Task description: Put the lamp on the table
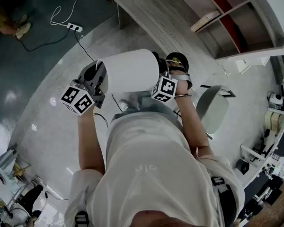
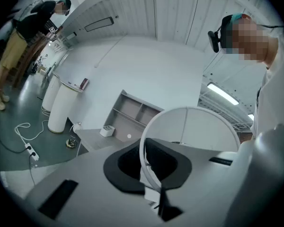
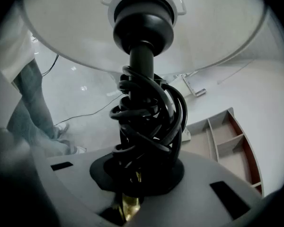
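Lamp (image 1: 130,72) lies sideways in mid-air, short of the counter (image 1: 151,13) at twelve o'clock. At its nine o'clock end my left tongs (image 2: 149,169) clench the shade's wire rim (image 2: 143,145). At three o'clock my right tongs (image 3: 137,178) grasp the cord-wrapped stem (image 3: 146,122).

Table top: the grey table (image 1: 146,18) ahead shows a long bare stretch; a small white box (image 2: 107,130) sits at one end.
Table's right: the shelf unit (image 1: 236,18) rises there and closes that side.
Floor, left: a power strip (image 1: 74,27) and its looping cables lie on the dark floor.
Far left: a bystander (image 2: 19,41) and white cylinders (image 2: 61,105) stand beyond the table's end.
Right flank: a round chair (image 1: 212,109) stands close by the person's right arm.
Between the hands: the lamp (image 1: 132,72) fills the whole gap from the left gripper (image 1: 95,79) to the right gripper (image 1: 173,72), both clamped on it.
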Motion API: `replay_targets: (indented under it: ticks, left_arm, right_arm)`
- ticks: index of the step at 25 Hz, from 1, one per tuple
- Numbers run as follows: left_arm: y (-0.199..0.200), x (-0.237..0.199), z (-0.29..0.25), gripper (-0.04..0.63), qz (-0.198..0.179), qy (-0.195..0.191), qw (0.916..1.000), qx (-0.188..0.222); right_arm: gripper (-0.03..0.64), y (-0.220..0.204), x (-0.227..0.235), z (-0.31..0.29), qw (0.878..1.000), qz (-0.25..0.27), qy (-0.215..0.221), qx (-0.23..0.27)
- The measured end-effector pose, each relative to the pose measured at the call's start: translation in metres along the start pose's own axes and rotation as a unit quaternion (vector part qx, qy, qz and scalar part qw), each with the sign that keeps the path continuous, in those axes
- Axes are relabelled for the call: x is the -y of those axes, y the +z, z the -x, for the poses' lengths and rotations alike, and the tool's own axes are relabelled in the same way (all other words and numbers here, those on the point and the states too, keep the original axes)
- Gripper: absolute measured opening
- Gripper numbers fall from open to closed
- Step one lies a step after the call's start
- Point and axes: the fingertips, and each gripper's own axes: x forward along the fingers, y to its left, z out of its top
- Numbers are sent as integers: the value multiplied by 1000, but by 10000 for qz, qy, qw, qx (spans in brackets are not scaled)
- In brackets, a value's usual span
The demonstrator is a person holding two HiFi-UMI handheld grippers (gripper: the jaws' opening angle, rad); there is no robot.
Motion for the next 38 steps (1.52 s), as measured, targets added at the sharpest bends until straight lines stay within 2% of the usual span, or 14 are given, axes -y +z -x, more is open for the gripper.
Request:
replay_targets:
  ticks: [9,13,20,25,30,34,38]
  left_arm:
    - [5,-8,-57,23,-82,17,10000,-28]
    - [7,-5,-97,23,-117,63,9999,-57]
    - [8,1,-154,23,-284,160,9994,-117]
    - [7,-4,-176,23,-238,226,9993,-189]
    - [15,-14,-195,21,-370,258,9989,-98]
    - [15,-41,-212,21,-138,165,9993,-306]
    - [22,-73,-225,23,-60,40,9993,-378]
  right_arm:
    - [66,-27,41,-31,9999,77,84,111]
    - [66,-49,58,-48,9993,-34,299,243]
    - [66,-87,95,-78,9992,-19,197,354]
    - [66,-93,110,-91,9987,-30,228,447]
    - [60,-90,119,-108,9975,-181,368,573]
    - [60,-87,130,-127,9981,-223,427,390]
    - [60,-76,143,-149,9984,-275,437,249]
